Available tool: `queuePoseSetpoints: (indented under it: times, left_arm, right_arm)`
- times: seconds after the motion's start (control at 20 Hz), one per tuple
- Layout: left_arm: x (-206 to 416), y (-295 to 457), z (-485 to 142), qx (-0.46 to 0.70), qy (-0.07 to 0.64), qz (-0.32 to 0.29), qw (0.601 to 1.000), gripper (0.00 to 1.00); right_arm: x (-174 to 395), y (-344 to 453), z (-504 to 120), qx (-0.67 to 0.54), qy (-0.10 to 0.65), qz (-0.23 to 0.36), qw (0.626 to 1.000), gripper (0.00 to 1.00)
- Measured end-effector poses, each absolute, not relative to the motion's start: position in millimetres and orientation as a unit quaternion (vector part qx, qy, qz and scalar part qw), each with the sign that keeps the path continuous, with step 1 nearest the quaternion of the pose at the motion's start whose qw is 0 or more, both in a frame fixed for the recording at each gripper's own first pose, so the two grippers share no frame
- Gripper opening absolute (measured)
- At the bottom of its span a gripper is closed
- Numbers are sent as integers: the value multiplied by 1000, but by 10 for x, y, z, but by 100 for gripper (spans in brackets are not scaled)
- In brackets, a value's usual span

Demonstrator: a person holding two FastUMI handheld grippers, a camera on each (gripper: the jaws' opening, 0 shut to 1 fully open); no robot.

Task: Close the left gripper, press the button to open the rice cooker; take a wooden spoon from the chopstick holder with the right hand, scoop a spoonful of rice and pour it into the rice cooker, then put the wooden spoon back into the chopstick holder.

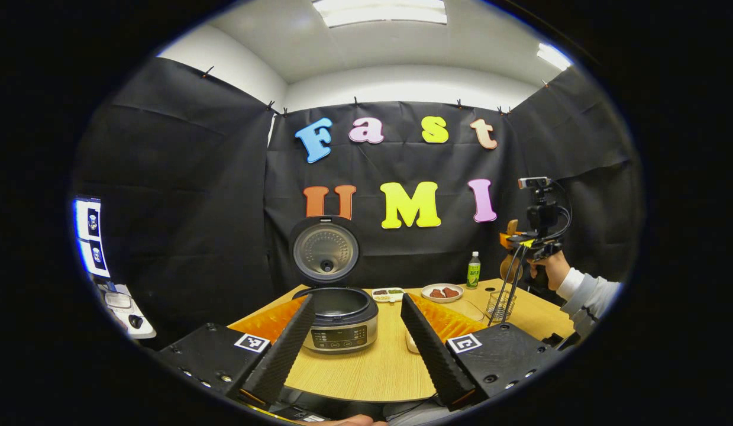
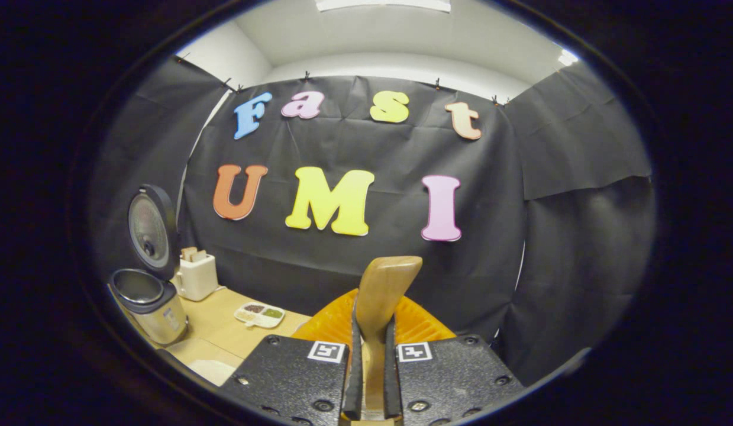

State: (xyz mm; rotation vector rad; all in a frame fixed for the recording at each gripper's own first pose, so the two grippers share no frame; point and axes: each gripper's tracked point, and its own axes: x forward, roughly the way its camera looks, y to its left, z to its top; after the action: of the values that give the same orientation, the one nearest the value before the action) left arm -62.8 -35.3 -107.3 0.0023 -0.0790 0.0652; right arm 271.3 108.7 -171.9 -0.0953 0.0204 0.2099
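Wooden table carried the rice cooker, lid already up. Left gripper sat back with its 2 fingers wide, out of the way. Right gripper clamped the wooden spoon by its handle, raised above the chopstick holder, probably for scooping next.

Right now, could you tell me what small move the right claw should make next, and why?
Probably carry the tan wooden spoon down toward the rice: the right claw is shut on its handle, held high above the light wooden table, and the silver rice cooker already stands open.
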Motion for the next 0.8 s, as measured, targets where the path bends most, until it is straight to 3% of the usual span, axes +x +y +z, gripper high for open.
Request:
queuePoseSetpoints:
  times: [0.4, 0.6, 0.7, 0.75, 0.8]
  left_arm:
    - [-221, -278, -1040, -18, -36, 42, 998, 94]
    - [-64, -240, -1116, -27, -26, 39, 999, 94]
    - [125, -226, -1080, -26, -28, 33, 999, 94]
    - [221, -211, -1073, -29, -23, 29, 999, 94]
    - [303, -169, -1072, -32, -16, 26, 999, 94]
  right_arm:
    - [3010, 925, -2291, 18, 49, 98, 994, 20]
    - [3087, 888, -2669, 84, 105, 91, 987, 21]
    - [3091, 792, -2663, 110, 110, 78, 985, 24]
    - [3102, 700, -2581, 114, 95, 63, 987, 31]
    - [3087, 635, -2462, 118, 77, 56, 988, 45]
